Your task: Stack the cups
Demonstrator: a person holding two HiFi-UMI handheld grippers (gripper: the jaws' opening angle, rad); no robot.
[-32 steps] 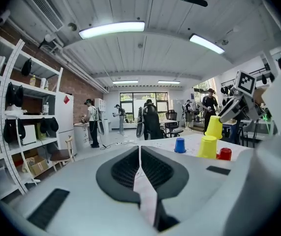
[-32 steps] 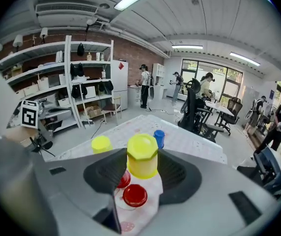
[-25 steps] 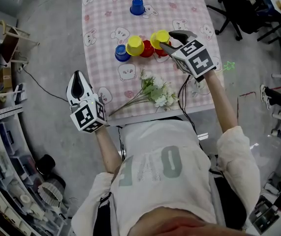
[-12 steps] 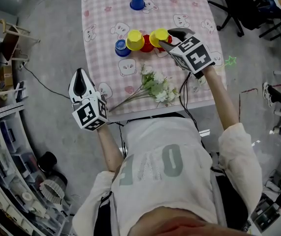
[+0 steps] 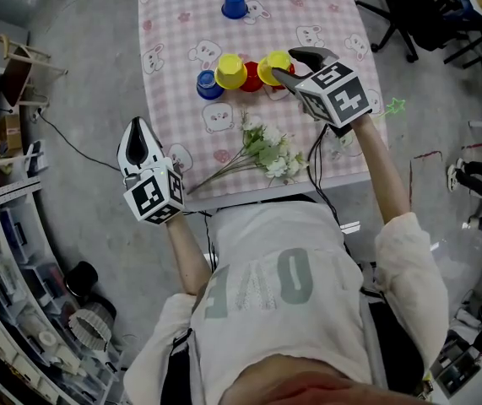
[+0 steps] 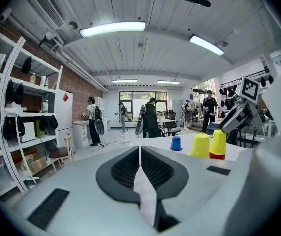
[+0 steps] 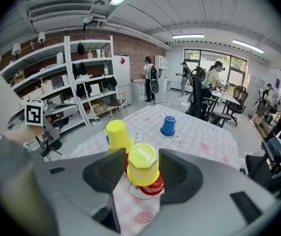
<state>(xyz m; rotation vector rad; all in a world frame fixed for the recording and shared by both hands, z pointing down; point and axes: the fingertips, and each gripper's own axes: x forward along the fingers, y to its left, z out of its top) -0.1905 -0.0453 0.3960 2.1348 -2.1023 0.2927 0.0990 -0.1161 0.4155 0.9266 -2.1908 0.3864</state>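
The left gripper [image 5: 138,133] hung beside the left edge of the cloth [image 5: 173,32], well apart from every cup, its jaws closed together on nothing. On the cloth stood a row of upturned cups: a blue cup [image 5: 208,84], a yellow cup [image 5: 230,71] just beside it, a red cup [image 5: 251,78], then the stack, a yellow top cup [image 5: 272,64] seated over a red base [image 7: 152,187]. A far blue cup [image 5: 234,4] stood alone toward the far edge. The right gripper [image 5: 284,63] slanted down at the stack with the top cup between its jaws. They had just been opening and stood wide, a gap showing on one side, so the cup looked released, not gripped. The risk, as I judged it, lay in backing away: one pad sat close against the top cup, and a slanted or dragging pull could tip the light stack into the red cup next to it. The flowers [image 5: 268,154] lay near the right arm and could be swept. The cloth was pink check printed with bears, soft enough to ruck. Around it were a grey floor [image 5: 89,99], shelves [image 7: 88,77], a brick wall [image 6: 81,90], office chairs [image 5: 409,15] and people [image 6: 150,117] standing far off.
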